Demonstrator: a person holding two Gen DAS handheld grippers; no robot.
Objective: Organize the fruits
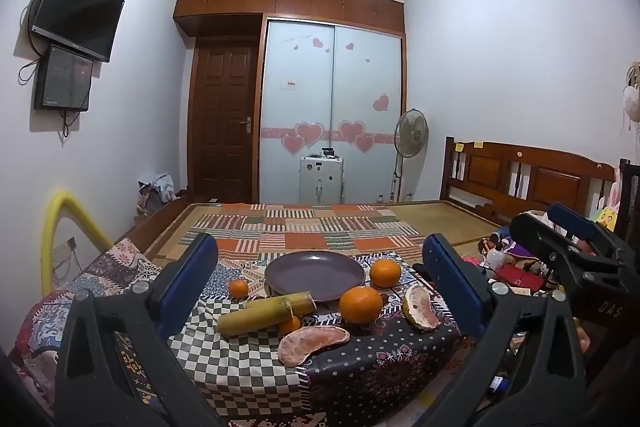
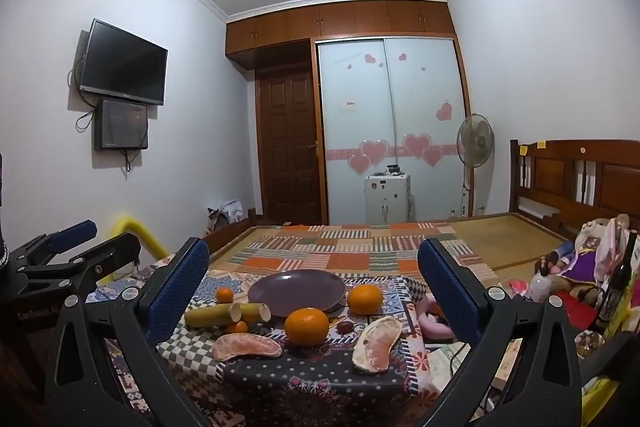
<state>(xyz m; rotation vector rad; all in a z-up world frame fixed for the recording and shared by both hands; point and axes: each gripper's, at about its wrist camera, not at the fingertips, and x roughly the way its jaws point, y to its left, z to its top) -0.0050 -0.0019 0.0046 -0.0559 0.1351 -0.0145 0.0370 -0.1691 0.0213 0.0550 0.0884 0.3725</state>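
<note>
In the left wrist view, the left tool [image 1: 320, 275] fills the lower part of the frame, its two blue-padded fingers [image 1: 188, 279] spread wide apart toward the lower left and lower right, with nothing between them. The right tool [image 1: 576, 239] shows at the right edge of that view, tilted, its black frame angled up to the left. In the right wrist view, the right tool [image 2: 314, 281] is likewise spread wide and holds nothing, while the left tool [image 2: 76, 243] sits at the left edge.
</note>
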